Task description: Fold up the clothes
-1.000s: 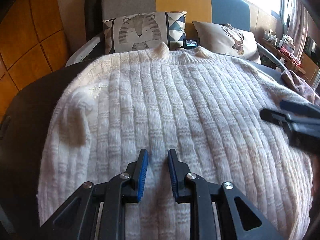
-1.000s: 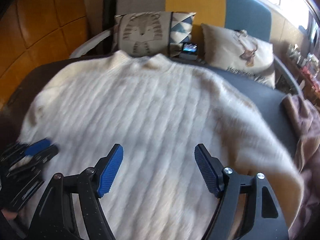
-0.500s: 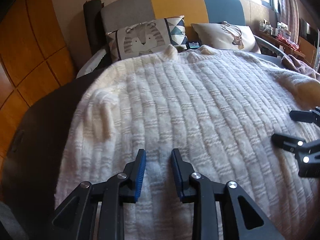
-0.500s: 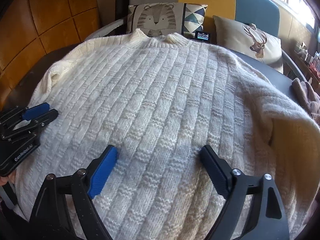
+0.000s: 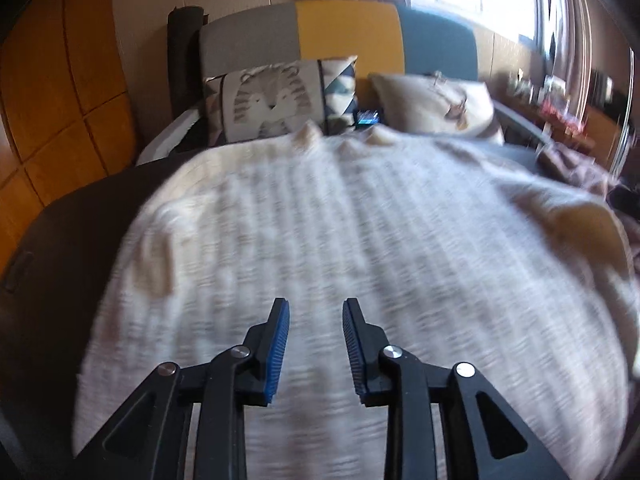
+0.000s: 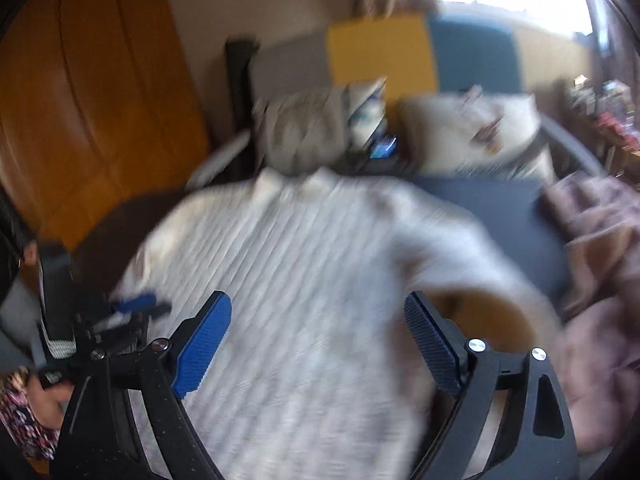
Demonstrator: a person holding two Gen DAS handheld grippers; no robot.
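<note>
A cream ribbed knit sweater point(image 5: 360, 240) lies spread flat on a dark bed, collar toward the pillows; it also shows in the right wrist view point(image 6: 304, 280). My left gripper point(image 5: 314, 308) hovers over the sweater's lower part, jaws a little apart and empty. My right gripper point(image 6: 318, 306) is wide open and empty above the sweater's lower right part. The left gripper point(image 6: 140, 306) shows at the left of the right wrist view. Both views are motion-blurred.
A tiger-print pillow point(image 5: 276, 100) and a deer-print pillow point(image 5: 436, 104) lean on the grey, yellow and blue headboard point(image 5: 344, 32). A small screen device point(image 5: 368, 116) lies between them. Mauve clothing point(image 6: 600, 240) lies at the right. Orange wall panels point(image 5: 60, 80) stand at the left.
Both grippers have pulled back and up from the sweater, so more of the room shows. The left jaws have opened slightly. The right gripper has left the left wrist view.
</note>
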